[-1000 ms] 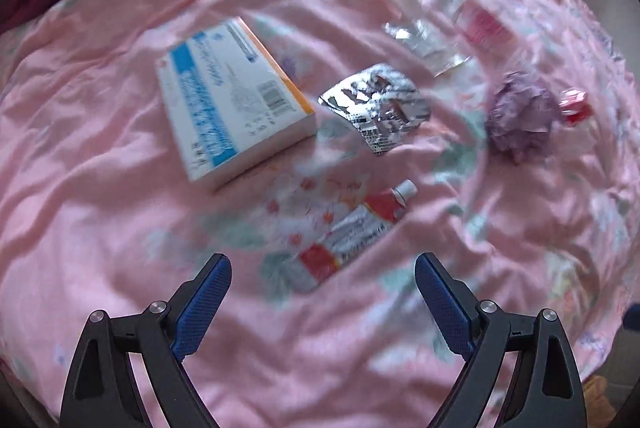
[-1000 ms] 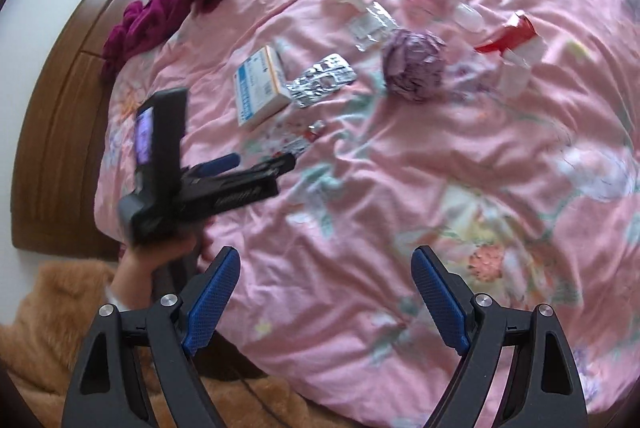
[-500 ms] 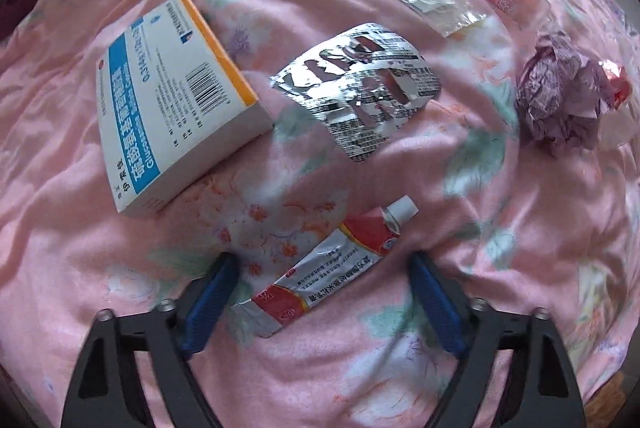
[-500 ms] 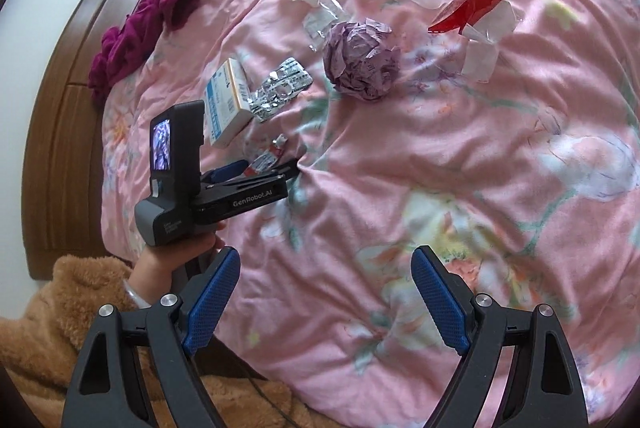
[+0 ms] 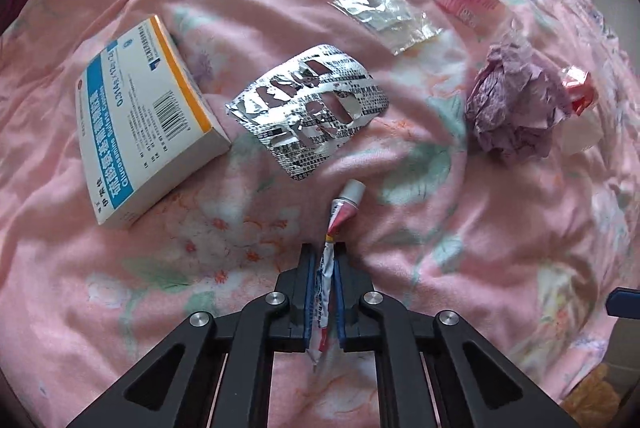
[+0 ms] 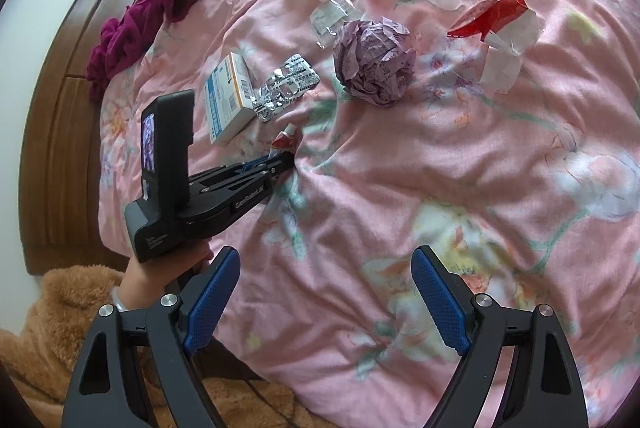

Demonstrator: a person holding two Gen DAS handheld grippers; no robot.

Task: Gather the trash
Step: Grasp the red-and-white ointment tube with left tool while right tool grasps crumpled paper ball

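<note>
Pink floral bedcover (image 5: 500, 228) is carrying all the trash, and the left tongs (image 5: 323, 256), which were standing wide apart over the small ointment tube (image 5: 340, 216) a second ago, are now pressing together on its flat tail end, while its white cap is pointing toward the torn foil blister sheet (image 5: 308, 112). I judge the first piece is being collected and a lift is coming next. Right tongs (image 6: 326, 304) are staying wide apart with nothing between them, hovering over bare bedcover, well apart from the crumpled purple paper ball (image 6: 374, 62)
</note>
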